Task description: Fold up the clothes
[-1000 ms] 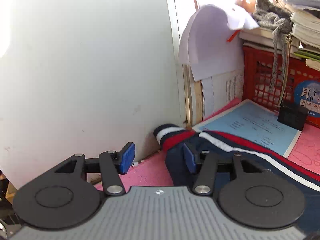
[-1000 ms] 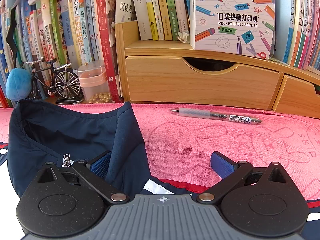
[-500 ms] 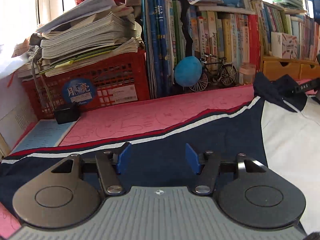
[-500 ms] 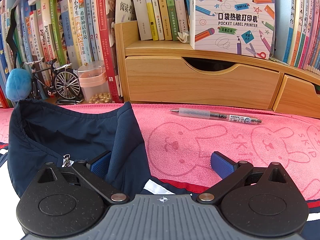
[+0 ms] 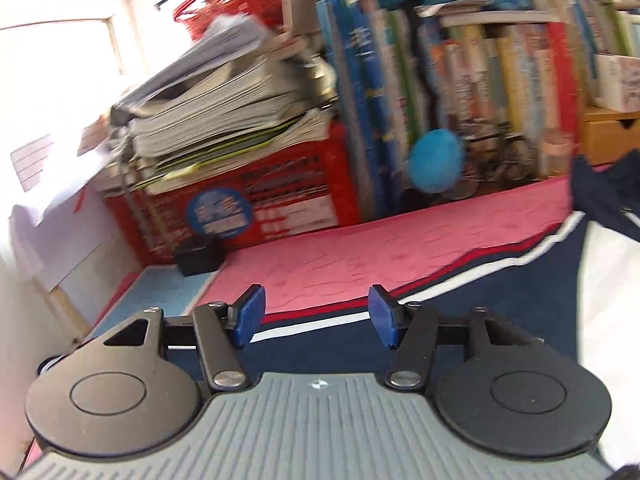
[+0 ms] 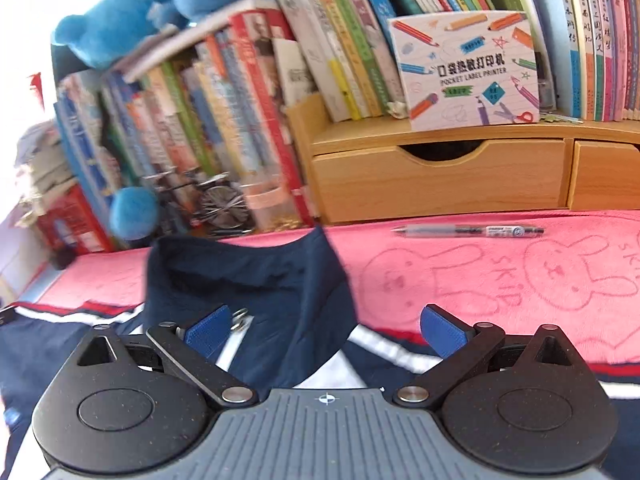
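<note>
You are holding the left gripper [image 5: 316, 316] over the striped sleeve of the navy jacket [image 5: 460, 312], its blue pads standing about half apart with nothing pinched between them; the red and white sleeve stripes are running under the gap, not into it. The right gripper [image 6: 324, 328] is hovering over the jacket's raised collar [image 6: 248, 272], and its jaws are closing from a wide spread, yet the pads are not pressing on cloth: the left pad is sitting beside the zipper pull [image 6: 240, 316] and the right one is hanging over the red stripe near the pink towel [image 6: 520, 272]. The jacket is lying spread on that towel, collar toward the bookshelf, sleeve stretching away toward the red basket [image 5: 256, 192]. The risks here are mostly about what the jaws are catching. If the right pads are shutting where they are, they are likely taking the collar alone, or the metal pull, so the body of the jacket may be dragging unevenly and wrinkling. Going too deep may be pinching the towel with the cloth and lifting both. The pen [image 6: 468, 231] is lying loose on the towel, so a tugged towel may be rolling it away. The left view is blurred, so a hurried bite on the sleeve may be missing the edge.
</note>
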The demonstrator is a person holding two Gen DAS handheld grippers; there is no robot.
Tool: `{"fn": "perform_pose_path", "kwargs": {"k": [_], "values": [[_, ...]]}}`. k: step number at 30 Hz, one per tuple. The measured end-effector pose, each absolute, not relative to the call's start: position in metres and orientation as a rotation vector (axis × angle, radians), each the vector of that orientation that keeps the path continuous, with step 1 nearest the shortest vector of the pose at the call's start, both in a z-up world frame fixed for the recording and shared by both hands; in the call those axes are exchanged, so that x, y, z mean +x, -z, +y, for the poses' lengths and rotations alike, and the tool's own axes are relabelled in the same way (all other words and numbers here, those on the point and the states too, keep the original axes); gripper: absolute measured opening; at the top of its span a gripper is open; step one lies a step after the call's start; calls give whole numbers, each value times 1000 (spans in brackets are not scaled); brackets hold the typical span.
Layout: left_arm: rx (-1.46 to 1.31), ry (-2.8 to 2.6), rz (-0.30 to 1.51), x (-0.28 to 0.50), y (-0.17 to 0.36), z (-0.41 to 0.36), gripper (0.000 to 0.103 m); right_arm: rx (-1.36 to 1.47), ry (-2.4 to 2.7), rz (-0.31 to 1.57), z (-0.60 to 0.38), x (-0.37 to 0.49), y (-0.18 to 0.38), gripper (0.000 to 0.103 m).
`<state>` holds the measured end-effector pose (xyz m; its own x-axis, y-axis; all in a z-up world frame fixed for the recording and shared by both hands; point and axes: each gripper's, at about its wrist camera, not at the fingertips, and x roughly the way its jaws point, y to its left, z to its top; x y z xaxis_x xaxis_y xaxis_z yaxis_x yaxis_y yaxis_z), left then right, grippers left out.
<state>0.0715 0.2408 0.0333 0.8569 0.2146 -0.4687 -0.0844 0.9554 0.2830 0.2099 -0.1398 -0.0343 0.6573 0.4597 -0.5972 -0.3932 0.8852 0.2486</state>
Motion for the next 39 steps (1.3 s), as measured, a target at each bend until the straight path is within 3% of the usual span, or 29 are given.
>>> {"fn": "perform_pose_path", "kwargs": {"k": [1,3,7,12,15,16,19,20,23,25,29,32,37,39], "values": [[290,-64,514,70,-36,218,63,67,-535,704,-138,193,31,74],[352,142,522,72,-32,170,67,-17,-620,718,-128,165,31,64],[465,278,612,113,3,93,65,-91,-650,789,-106,157,45,61],[367,74,615,191,20,99,68,-121,-489,739,-103,208,60,55],[335,-17,607,224,24,110,74,-128,-443,699,-104,239,67,63],[347,-37,605,229,26,111,76,-120,-426,695,-106,249,70,77],[448,-136,603,244,29,106,76,-87,-325,742,-113,277,72,98],[470,-172,607,244,29,105,76,-86,-287,761,-112,282,71,101],[432,-184,571,216,19,107,70,-24,-295,771,-117,259,54,97],[363,-105,512,170,6,108,70,-42,-443,695,-122,207,40,102],[377,-24,520,91,9,113,78,-152,-692,645,-127,105,32,103],[408,6,559,39,18,120,79,-254,-701,671,-149,53,38,103],[244,-174,628,36,28,182,83,-85,-301,803,-269,70,56,103],[230,-224,635,39,29,197,86,-34,-131,767,-332,87,63,103]]}}
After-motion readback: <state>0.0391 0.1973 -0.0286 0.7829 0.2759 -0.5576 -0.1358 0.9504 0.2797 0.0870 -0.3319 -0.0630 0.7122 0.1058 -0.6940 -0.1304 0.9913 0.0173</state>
